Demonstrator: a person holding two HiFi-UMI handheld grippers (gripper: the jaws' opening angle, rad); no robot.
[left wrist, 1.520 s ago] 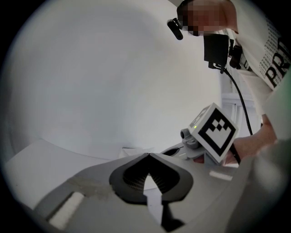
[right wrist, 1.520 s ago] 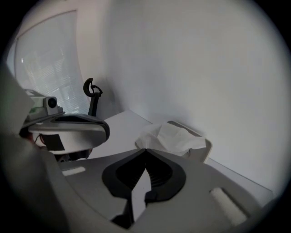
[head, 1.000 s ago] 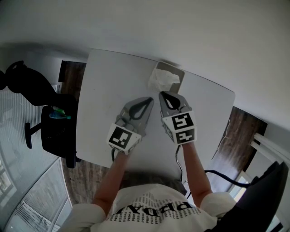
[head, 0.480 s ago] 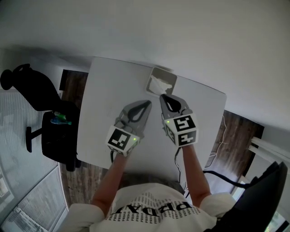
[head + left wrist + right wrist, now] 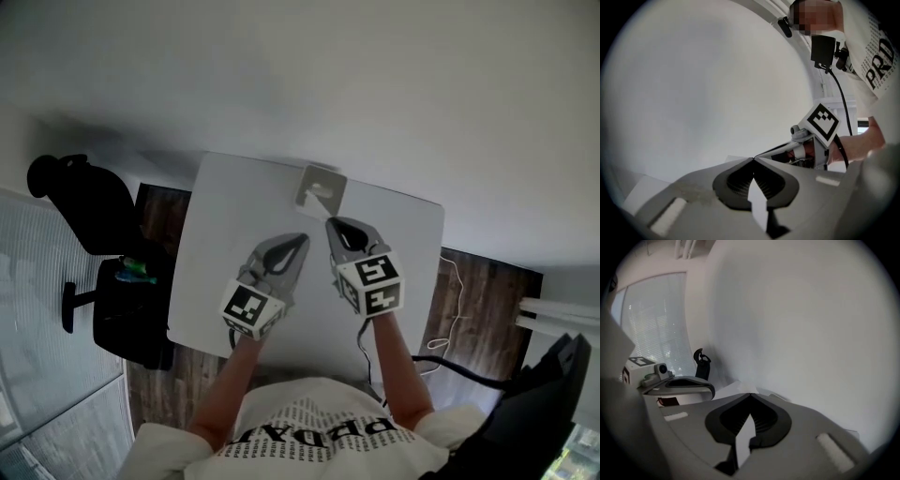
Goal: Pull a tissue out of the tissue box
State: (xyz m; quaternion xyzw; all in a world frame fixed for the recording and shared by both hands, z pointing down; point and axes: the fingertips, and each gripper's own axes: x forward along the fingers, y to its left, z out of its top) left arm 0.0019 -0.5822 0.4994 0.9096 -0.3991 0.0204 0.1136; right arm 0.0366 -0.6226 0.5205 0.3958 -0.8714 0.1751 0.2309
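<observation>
- Though neither gripper touches it, the tissue box point(image 5: 312, 180) sits at the far edge of the table point(image 5: 212, 270), with the tissue point(image 5: 324, 194) protruding from the top.
- Tissue: judged light, limp and tearable; pinch the raised tuft.
- Left gripper point(image 5: 301, 238), right gripper point(image 5: 330, 223): jaws clenched, empty.

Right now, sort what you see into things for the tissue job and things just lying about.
For the job: tissue box, white table, left claw, right claw (both shut).
Lying about: black office chair, green object on the dark seat beside it.
</observation>
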